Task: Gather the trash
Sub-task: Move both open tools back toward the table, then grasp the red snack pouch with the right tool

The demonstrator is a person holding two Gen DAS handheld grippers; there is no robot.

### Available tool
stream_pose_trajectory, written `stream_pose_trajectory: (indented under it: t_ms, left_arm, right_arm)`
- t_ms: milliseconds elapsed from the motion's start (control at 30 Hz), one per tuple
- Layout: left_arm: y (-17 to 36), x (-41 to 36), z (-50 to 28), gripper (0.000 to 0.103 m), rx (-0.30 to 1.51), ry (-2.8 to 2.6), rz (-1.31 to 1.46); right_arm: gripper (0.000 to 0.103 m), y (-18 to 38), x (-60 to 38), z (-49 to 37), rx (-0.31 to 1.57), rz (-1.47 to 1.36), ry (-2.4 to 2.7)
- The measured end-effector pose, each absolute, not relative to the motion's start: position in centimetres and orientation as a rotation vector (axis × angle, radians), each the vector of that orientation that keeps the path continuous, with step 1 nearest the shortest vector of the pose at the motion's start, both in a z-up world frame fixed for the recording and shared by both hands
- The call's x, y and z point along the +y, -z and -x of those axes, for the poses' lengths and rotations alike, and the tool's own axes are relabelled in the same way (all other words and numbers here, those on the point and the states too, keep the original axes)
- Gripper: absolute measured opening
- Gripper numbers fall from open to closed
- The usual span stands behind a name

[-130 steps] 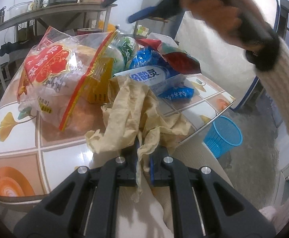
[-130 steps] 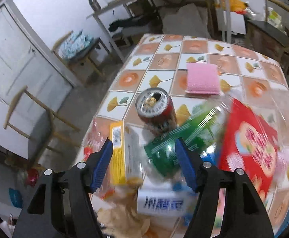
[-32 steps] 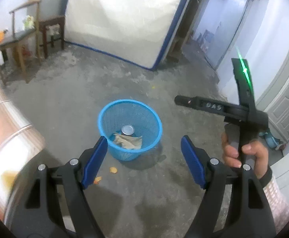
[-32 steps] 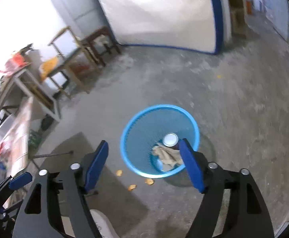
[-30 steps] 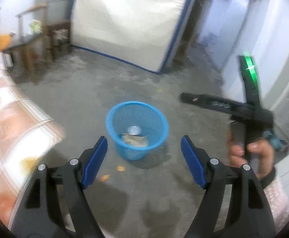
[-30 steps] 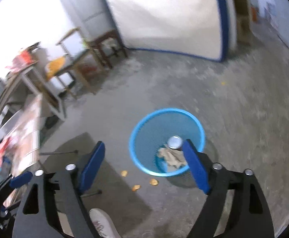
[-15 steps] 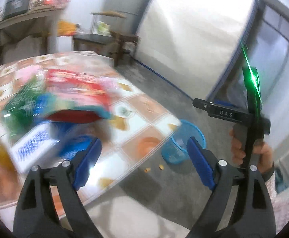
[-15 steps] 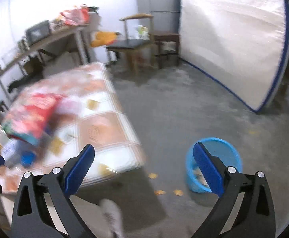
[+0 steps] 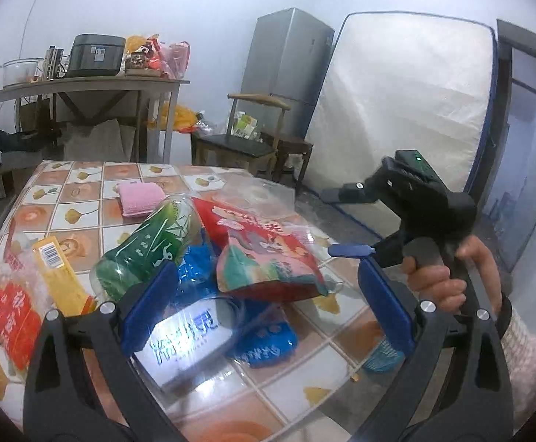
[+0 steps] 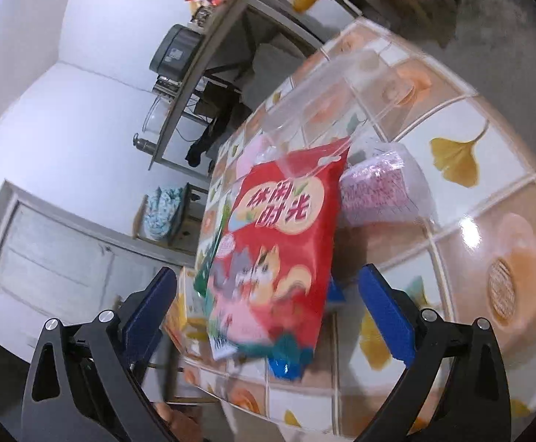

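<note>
Trash is piled on the tiled table (image 9: 341,328): a red snack bag (image 9: 264,254), a green plastic bottle (image 9: 150,243), a white box with blue print (image 9: 183,335), blue wrappers (image 9: 264,335) and a yellow packet (image 9: 59,276). My left gripper (image 9: 266,270) hovers at the near table edge, jaws opening, nothing between them. My right gripper (image 9: 341,221), held by a hand, sits right of the pile. In its own view the right gripper (image 10: 268,270) is open and the red snack bag (image 10: 279,243) fills the gap ahead without touching the pads.
A blue basket (image 9: 382,353) peeks out on the floor past the table's near right corner. A pink sponge (image 9: 140,199) lies farther back. A red-and-clear bag (image 9: 10,316) lies at the left edge. A chair (image 9: 245,140), shelf table, fridge and mattress stand behind.
Both views swung from the blue basket on the floor, holding a can and crumpled paper, back to the table's trash pile. Both sets of jaws stand wider than a second ago.
</note>
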State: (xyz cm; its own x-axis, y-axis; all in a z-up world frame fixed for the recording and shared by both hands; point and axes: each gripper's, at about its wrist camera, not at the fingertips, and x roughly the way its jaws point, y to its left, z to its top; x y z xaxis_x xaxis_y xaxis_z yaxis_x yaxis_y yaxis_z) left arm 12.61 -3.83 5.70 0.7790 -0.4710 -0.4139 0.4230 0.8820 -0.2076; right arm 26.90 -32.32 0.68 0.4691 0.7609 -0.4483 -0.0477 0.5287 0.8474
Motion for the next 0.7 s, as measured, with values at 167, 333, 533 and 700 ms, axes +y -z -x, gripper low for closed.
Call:
stream_pose_trajectory:
  t_ms: [167, 333, 533, 700]
  left_arm:
    - [-4.8, -4.8, -14.4, 0.095, 0.497, 0.455, 0.069]
    - [-3.9, -5.0, -15.5, 0.095, 0.521, 0.479, 0.08]
    - [-3.4, -5.2, -15.9, 0.095, 0.538, 0.503, 0.073]
    - [-3.2, -5.3, -15.5, 0.095, 0.559, 0.524, 0.084]
  right_arm:
    - [0.079, 2.1, -31.5, -29.3, 1.022, -0.964, -0.617]
    - [0.065, 3.6, -30.5, -30.1, 1.074, -0.997, -0.642]
    - [0.042, 3.7, -30.3, -30.1, 1.055, -0.98, -0.656]
    - [0.025, 4.2, -30.8, -30.1, 1.044, -1.008, -0.686]
